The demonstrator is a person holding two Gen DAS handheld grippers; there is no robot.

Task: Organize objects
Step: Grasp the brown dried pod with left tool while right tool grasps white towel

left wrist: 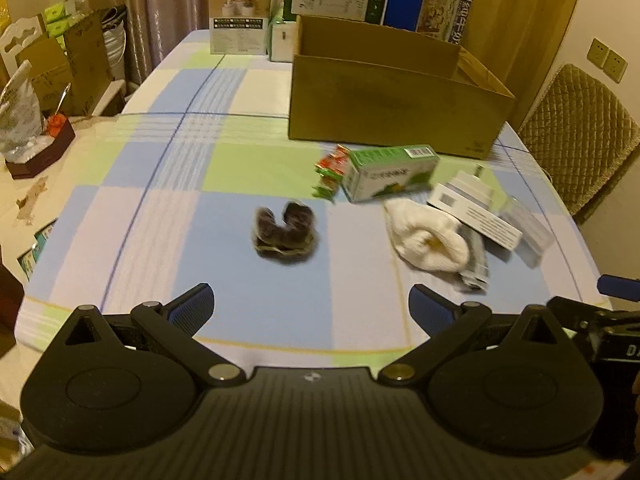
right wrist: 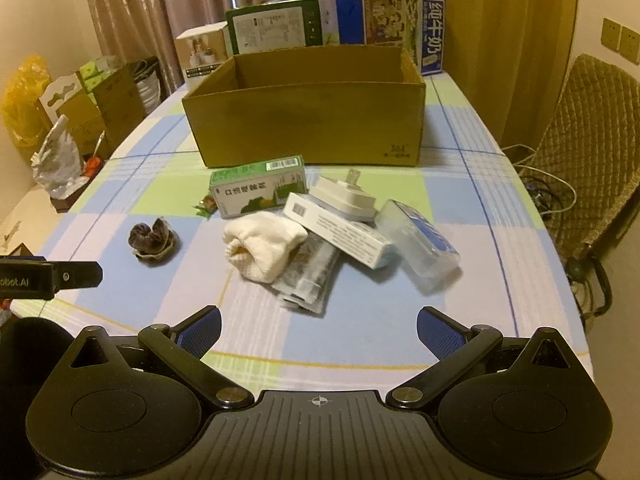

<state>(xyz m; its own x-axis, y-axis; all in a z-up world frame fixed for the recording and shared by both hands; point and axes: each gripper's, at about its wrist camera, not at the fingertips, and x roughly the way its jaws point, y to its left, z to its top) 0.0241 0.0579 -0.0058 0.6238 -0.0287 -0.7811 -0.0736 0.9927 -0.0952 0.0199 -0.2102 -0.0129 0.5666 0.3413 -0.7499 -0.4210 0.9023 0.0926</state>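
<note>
An open cardboard box (right wrist: pixel 308 120) (left wrist: pixel 396 104) stands mid-table on the checked cloth. In front of it lie a green carton (right wrist: pixel 258 187) (left wrist: pixel 390 172), a small snack packet (left wrist: pixel 330 170) (right wrist: pixel 205 205), a dark rolled sock (left wrist: pixel 285 233) (right wrist: pixel 154 238), a white rolled sock (right wrist: pixel 264 246) (left wrist: pixel 428 240), a grey foil pack (right wrist: pixel 310 276), a white flat box (right wrist: pixel 340 234) (left wrist: pixel 476 216), a white plug adapter (right wrist: pixel 346 200) and a clear plastic case (right wrist: pixel 420 246). My left gripper (left wrist: pixel 310 308) is open, short of the dark sock. My right gripper (right wrist: pixel 318 330) is open, short of the pile.
Printed cartons (right wrist: pixel 276 26) (right wrist: pixel 394 28) stand behind the box. A quilted chair (right wrist: pixel 588 160) with cables sits right of the table. Boxes and bags (right wrist: pixel 80 108) crowd the left side. The left gripper's body (right wrist: pixel 48 276) shows at the right view's left edge.
</note>
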